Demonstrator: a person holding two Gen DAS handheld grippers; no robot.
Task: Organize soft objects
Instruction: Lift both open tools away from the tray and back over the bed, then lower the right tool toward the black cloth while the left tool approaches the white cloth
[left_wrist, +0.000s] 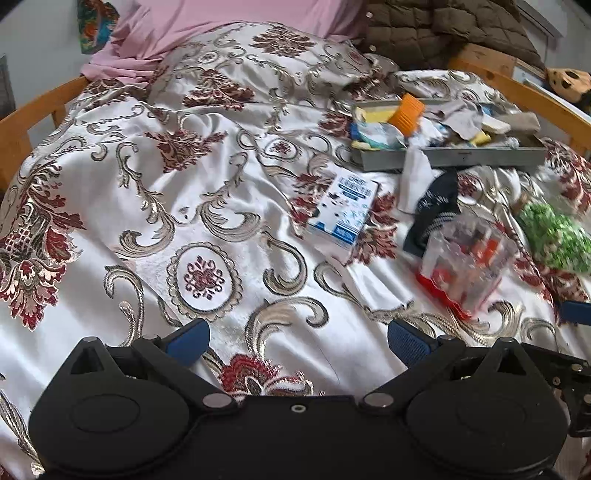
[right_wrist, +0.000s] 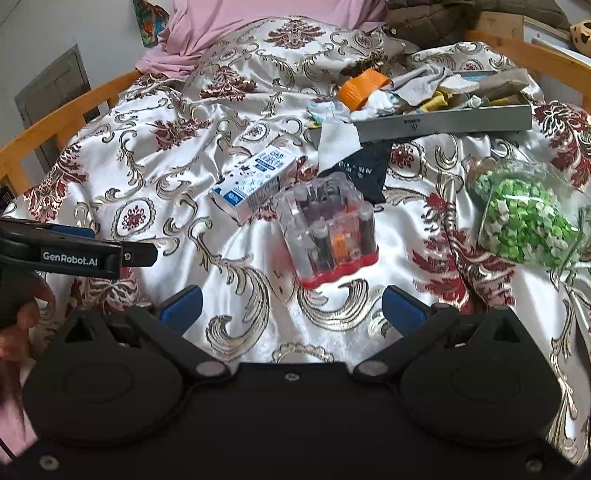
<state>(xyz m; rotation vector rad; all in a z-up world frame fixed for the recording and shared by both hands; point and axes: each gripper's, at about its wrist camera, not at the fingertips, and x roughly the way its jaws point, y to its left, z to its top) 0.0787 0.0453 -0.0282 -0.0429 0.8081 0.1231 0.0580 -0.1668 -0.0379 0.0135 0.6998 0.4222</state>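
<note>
both grippers, left (left_wrist: 298, 339) and right (right_wrist: 291, 306), hang over the bed (right_wrist: 155, 155) with fingers spread, holding nothing; the tray (right_wrist: 443, 123) of soft cloths sits near the far right edge

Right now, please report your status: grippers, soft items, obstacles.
Left gripper and right gripper open, empty. Socks heaped in grey tray; black sock lies outside. Clear bottle case ahead of right gripper.
</note>
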